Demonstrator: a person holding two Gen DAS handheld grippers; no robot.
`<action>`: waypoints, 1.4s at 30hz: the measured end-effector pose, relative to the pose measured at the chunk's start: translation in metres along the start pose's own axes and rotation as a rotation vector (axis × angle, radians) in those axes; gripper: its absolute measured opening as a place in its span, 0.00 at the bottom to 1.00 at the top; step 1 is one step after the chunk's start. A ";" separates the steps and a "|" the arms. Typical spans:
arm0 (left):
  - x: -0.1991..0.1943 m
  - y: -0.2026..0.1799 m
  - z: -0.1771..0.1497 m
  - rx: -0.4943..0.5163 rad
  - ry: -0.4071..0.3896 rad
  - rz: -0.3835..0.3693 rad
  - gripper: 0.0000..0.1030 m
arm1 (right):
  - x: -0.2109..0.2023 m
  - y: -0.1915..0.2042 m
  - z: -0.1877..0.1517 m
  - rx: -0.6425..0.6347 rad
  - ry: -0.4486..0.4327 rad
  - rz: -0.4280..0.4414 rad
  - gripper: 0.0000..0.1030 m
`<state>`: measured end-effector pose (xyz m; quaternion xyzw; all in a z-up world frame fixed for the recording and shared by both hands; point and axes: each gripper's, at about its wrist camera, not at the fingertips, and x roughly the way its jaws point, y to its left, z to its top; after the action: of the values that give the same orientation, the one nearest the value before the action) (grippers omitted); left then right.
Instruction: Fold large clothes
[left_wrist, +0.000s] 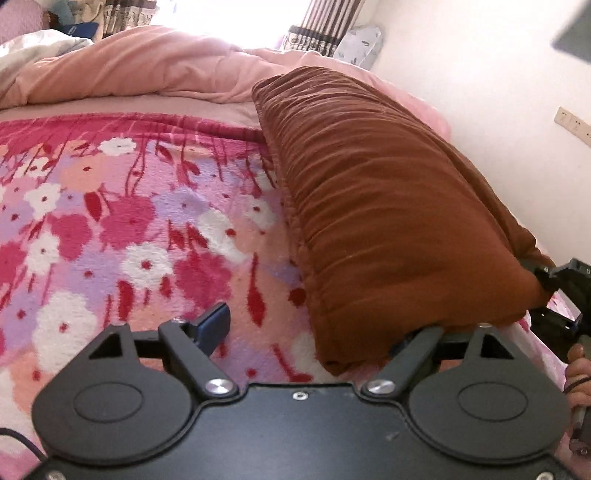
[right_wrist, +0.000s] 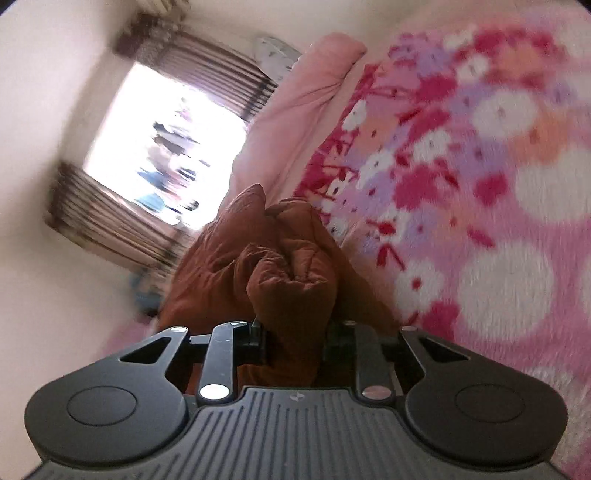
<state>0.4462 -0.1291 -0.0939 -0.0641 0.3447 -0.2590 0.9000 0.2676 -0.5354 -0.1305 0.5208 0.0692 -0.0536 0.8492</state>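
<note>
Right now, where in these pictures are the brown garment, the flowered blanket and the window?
brown garment (left_wrist: 388, 206): left wrist view, on its wrinkled upper surface.
flowered blanket (left_wrist: 129, 229): left wrist view, on a bare patch of the pink flower pattern.
window (right_wrist: 166, 144): right wrist view, on the bright pane between the striped curtains.

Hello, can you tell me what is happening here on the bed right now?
A person is folding a large brown padded garment on a bed covered by a pink floral blanket. The right gripper has its jaws closed on a bunched end of the garment. The left gripper is open; one of its jaws is tucked under the garment's near corner, and nothing is gripped.
</note>
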 end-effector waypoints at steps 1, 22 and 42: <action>-0.003 0.000 0.001 0.007 0.006 0.001 0.84 | -0.001 0.000 0.001 0.010 0.003 0.010 0.31; -0.040 -0.036 0.050 -0.028 -0.049 -0.204 0.81 | -0.025 0.141 -0.006 -0.673 -0.030 -0.164 0.19; -0.009 0.010 0.089 -0.071 -0.074 -0.140 0.93 | -0.017 0.118 0.021 -0.595 0.113 -0.071 0.52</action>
<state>0.5028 -0.1210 -0.0246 -0.1294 0.3147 -0.3064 0.8890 0.2711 -0.5004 -0.0149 0.2488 0.1470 -0.0316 0.9568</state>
